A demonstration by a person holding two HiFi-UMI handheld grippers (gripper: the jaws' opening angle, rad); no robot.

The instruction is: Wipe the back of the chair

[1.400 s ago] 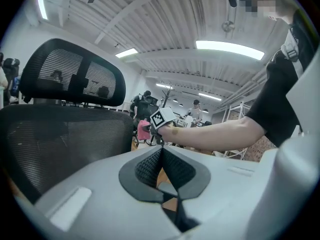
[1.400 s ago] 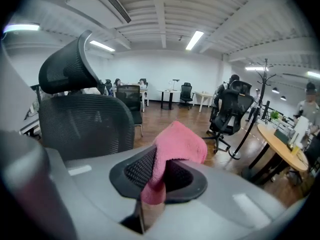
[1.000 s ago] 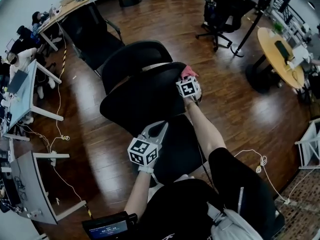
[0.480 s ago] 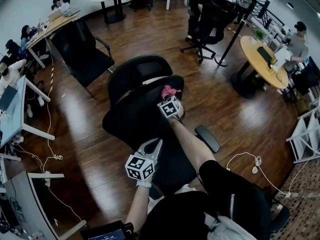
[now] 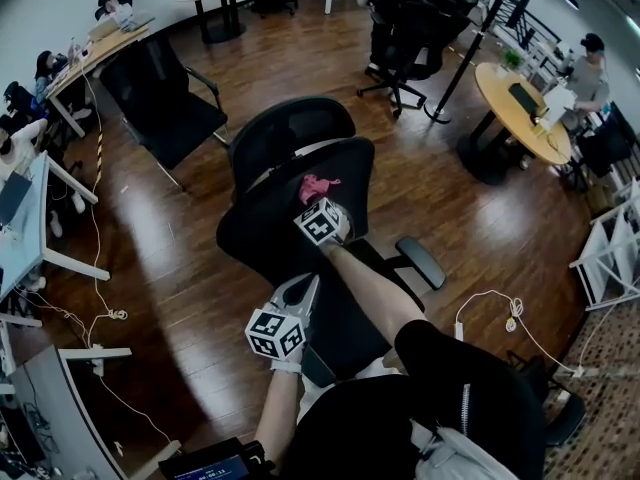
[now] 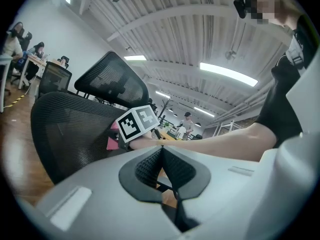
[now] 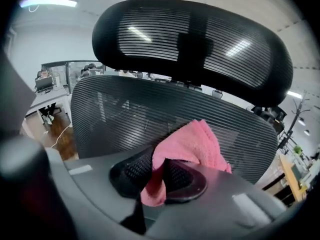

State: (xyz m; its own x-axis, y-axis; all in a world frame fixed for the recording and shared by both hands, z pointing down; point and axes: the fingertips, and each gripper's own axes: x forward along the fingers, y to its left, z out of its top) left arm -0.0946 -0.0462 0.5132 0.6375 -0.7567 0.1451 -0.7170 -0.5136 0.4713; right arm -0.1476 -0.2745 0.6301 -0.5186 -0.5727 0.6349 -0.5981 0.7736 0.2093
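While our right gripper (image 7: pixel 159 171) clamps the pink cloth (image 7: pixel 192 144) against the chair back (image 7: pixel 120 116), we judge wiping underway; next, sweep across. Left gripper (image 6: pixel 162 156) idles, fingers together.

Your cloth (image 7: pixel 192 144) is pink, bright against the black chair back (image 7: pixel 125 114), whose mesh runs in fine horizontal stripes. The headrest (image 7: pixel 190 39) is the same black striped mesh, with pale glints of light on it. Your right gripper (image 7: pixel 159 160) is grey with black, dotted pads (image 7: pixel 131 171). Your left gripper (image 6: pixel 161 151) is a paler grey, its pads black and dotted too. Each cube (image 5: pixel 322 221) is white with black square markings. Your sleeve (image 5: pixel 470 368) is black. The floor (image 5: pixel 200 258) is dark brown wood in planks, the round table (image 5: pixel 520 108) has a yellowish top, and the cable (image 5: pixel 511 318) is white.
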